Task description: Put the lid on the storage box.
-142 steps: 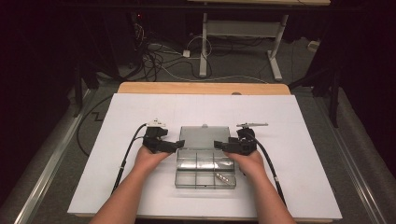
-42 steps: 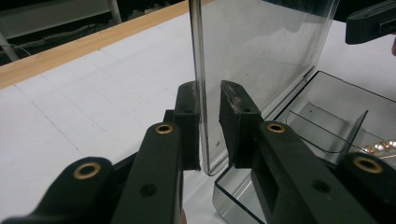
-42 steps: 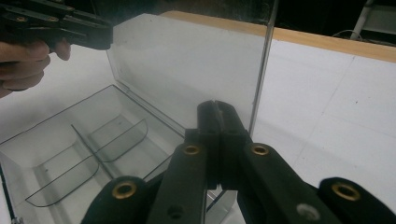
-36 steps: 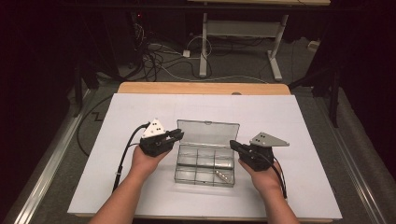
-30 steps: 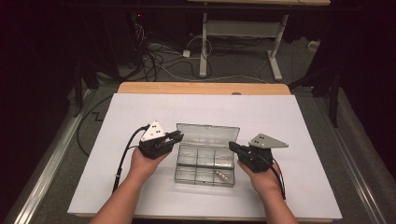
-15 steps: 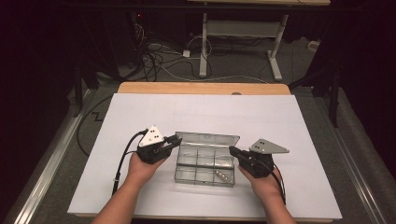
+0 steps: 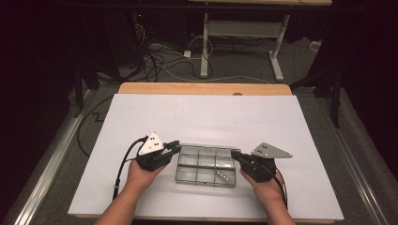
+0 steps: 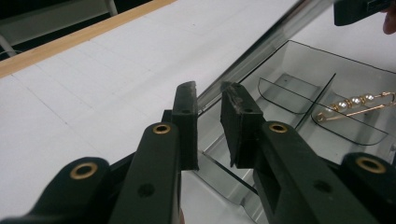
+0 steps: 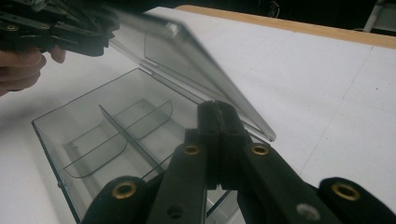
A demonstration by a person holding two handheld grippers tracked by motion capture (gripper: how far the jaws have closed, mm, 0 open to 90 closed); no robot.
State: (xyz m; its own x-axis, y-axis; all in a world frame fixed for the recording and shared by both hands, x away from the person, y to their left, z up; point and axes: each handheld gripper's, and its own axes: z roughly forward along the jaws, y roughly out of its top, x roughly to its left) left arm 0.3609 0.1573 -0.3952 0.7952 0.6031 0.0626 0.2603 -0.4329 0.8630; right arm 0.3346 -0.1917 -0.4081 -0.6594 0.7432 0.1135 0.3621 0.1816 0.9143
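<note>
One gold pin (image 8: pixel 353 106) in clear box (image 7: pixel 205 175).

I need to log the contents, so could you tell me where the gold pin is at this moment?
In the high view the gold pin lies inside the clear box, in its front right compartment, close to the right gripper.

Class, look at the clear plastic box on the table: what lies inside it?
Inside the box, one compartment holds a gold pin with pearls; the other compartments in view look empty. The half-lowered lid and the jaws cover some of the interior.
</note>
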